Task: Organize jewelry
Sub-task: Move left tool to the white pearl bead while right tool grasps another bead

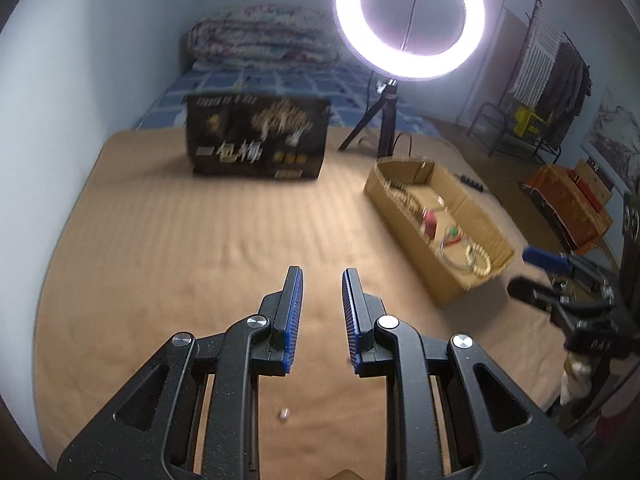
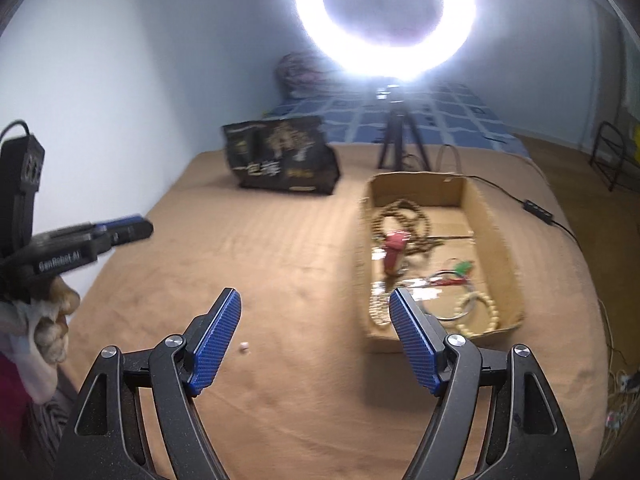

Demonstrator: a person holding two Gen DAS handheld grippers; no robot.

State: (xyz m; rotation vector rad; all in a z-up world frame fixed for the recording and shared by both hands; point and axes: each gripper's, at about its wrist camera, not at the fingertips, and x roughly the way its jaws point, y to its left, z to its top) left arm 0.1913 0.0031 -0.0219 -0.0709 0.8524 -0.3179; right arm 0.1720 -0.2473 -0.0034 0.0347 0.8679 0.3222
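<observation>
From the left wrist camera, your left gripper [image 1: 322, 280] has its blue-padded jaws parted by a narrow gap, with nothing between them and nothing touching them. It hangs over the tan blanket [image 1: 180, 240] that covers the bed. A tiny pale bead [image 1: 284, 413] lies on the blanket below, seen between the gripper's arms. Ahead and to the right sits the open cardboard box [image 1: 448, 288], angled away from you. Inside it you can see a cream bead bracelet [image 1: 480, 262] at the near end, a thin metal bangle [image 1: 454, 252] beside it, a red item [image 1: 430, 226] further in and a string of wooden beads [image 1: 404, 196] along the left wall. A black printed bag [image 1: 256, 138] stands upright at the far edge of the blanket, and a lit ring light [image 1: 408, 18] on a small tripod stands to its right. Your right gripper [image 1: 532, 276] shows at the right edge, near the box's near corner.

From the right wrist camera, your right gripper [image 2: 316, 322] is spread wide and holds nothing. The bead [image 2: 244, 346] rests on the blanket [image 2: 280, 248] just right of the left finger's pad. The right finger overlaps the near left corner of the box [image 2: 496, 220] in this view. In the box lie the wooden beads [image 2: 404, 220], the red item [image 2: 394, 254], a green and red trinket [image 2: 460, 272], the bangle [image 2: 444, 312] and the bracelet [image 2: 482, 314]. The bag [image 2: 282, 156] and the ring light [image 2: 386, 12] stand beyond. Your left gripper [image 2: 120, 230] juts in from the left edge, and its opening cannot be judged here.
</observation>
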